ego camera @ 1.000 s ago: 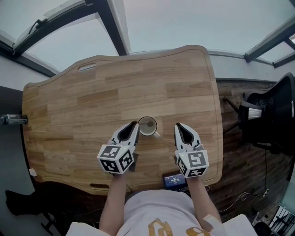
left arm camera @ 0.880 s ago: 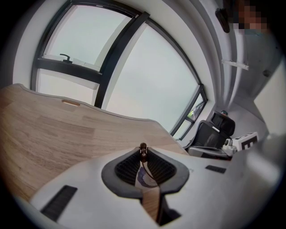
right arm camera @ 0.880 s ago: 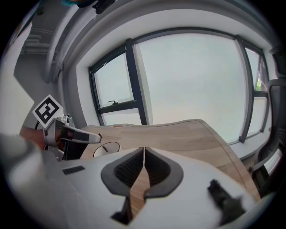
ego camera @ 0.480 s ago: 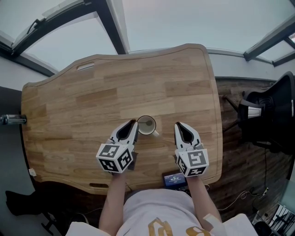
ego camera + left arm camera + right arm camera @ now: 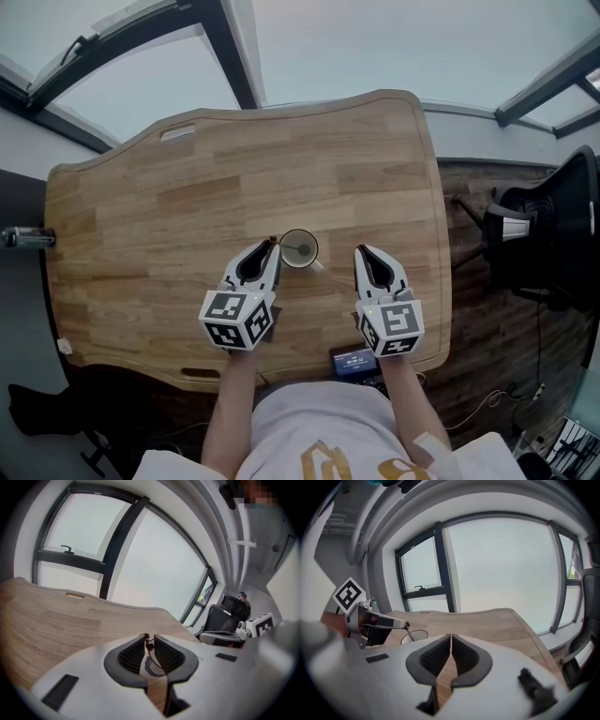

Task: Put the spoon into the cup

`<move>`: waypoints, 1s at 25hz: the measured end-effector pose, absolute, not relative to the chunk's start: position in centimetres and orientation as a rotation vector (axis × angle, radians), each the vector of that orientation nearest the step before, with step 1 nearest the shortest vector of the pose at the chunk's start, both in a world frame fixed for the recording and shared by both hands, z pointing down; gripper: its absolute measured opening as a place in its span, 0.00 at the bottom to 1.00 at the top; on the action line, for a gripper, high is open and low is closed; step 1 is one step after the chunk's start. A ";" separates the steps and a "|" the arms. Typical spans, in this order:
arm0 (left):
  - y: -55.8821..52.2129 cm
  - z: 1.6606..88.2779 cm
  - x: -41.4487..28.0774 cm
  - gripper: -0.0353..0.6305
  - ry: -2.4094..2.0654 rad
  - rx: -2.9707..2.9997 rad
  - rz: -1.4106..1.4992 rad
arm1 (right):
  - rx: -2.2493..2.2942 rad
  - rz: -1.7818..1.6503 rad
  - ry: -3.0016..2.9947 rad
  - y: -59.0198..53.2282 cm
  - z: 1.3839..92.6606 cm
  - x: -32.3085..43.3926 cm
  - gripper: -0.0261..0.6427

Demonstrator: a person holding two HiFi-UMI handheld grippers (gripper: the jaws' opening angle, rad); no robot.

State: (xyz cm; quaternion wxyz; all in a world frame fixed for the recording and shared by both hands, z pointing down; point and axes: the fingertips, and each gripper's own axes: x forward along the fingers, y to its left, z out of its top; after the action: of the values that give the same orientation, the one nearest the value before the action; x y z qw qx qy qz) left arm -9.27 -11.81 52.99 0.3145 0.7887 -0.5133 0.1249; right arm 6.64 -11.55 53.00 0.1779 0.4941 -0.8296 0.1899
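While the spoon (image 5: 294, 250) was pinched at its handle end by the left gripper (image 5: 274, 247), its long axis was slanted down and rightward from the fingers into the cup (image 5: 314, 242) on the worktop (image 5: 169, 206). The right gripper (image 5: 362, 254), farther off, was closed on nothing.

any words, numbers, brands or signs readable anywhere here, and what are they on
No text reads clearly in any view.
Small device with a lit blue screen: characters too small to read.
Shirt print: gold shape, cut off by the frame edge, not legible.
Cubes on the left tool and the right tool: black-and-white square marker patterns, not words or numbers.
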 end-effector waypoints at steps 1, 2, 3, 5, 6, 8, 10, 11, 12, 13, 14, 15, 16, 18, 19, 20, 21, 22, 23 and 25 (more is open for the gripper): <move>-11.8 52.8 -9.4 0.13 -1.363 2.079 0.322 | 1.396 0.531 -2.349 -11.4 52.8 6.6 0.09; -11.8 52.6 -9.6 0.13 -1.374 2.080 0.317 | 1.395 0.525 -2.351 -11.3 52.7 6.5 0.09; -11.7 52.4 -9.7 0.13 -1.383 2.083 0.313 | 1.395 0.520 -2.352 -11.2 52.5 6.4 0.09; -11.7 51.9 -9.9 0.13 -1.401 2.090 0.308 | 1.396 0.510 -2.356 -11.1 52.2 6.4 0.09; -11.6 51.7 -10.1 0.13 -1.414 2.093 0.308 | 1.398 0.505 -2.358 -11.0 52.0 6.4 0.09; -11.5 51.1 -10.5 0.13 -1.459 2.099 0.317 | 1.402 0.493 -2.365 -10.7 51.5 6.3 0.09; -11.3 50.3 -10.9 0.13 -1.505 2.110 0.329 | 1.405 0.476 -2.375 -10.5 50.9 6.2 0.09; -11.2 49.9 -11.0 0.13 -1.518 2.117 0.329 | 1.405 0.466 -2.381 -10.3 50.6 6.1 0.09; -11.1 49.6 -11.1 0.13 -1.527 2.122 0.325 | 1.405 0.454 -2.386 -10.2 50.2 6.0 0.09; -11.0 49.2 -11.2 0.12 -1.534 2.126 0.318 | 1.403 0.443 -2.391 -10.0 49.9 5.9 0.09; -10.8 48.9 -11.3 0.12 -1.541 2.130 0.310 | 1.403 0.433 -2.394 -9.8 49.6 5.8 0.09; -10.7 48.6 -11.4 0.11 -1.548 2.133 0.303 | 1.403 0.424 -2.397 -9.6 49.3 5.7 0.09; -10.5 48.3 -11.4 0.10 -1.551 2.136 0.296 | 1.404 0.415 -2.399 -9.4 49.0 5.7 0.09; -10.2 47.9 -11.3 0.09 -1.543 2.149 0.287 | 1.407 0.398 -2.403 -9.0 48.5 5.6 0.09; -10.0 47.7 -11.1 0.08 -1.536 2.157 0.285 | 1.407 0.390 -2.405 -8.8 48.3 5.5 0.09; -9.9 47.5 -11.0 0.08 -1.531 2.164 0.284 | 1.408 0.384 -2.408 -8.7 48.1 5.5 0.09; -9.8 47.3 -10.8 0.08 -1.528 2.172 0.285 | 1.409 0.379 -2.412 -8.5 47.8 5.5 0.09; -9.6 47.1 -10.7 0.07 -1.524 2.180 0.284 | 1.412 0.372 -2.416 -8.4 47.6 5.4 0.09; -9.5 46.9 -10.6 0.07 -1.521 2.189 0.283 | 1.414 0.364 -2.421 -8.3 47.3 5.4 0.09; -9.2 46.4 -10.3 0.07 -1.516 2.205 0.279 | 1.416 0.346 -2.430 -8.2 46.8 5.2 0.09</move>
State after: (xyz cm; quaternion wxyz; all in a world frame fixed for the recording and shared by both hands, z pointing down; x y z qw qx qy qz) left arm -10.29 -9.24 46.43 0.2239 0.7988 -0.5492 0.1010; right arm 5.24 -8.19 46.84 0.1534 0.4938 -0.8474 0.1206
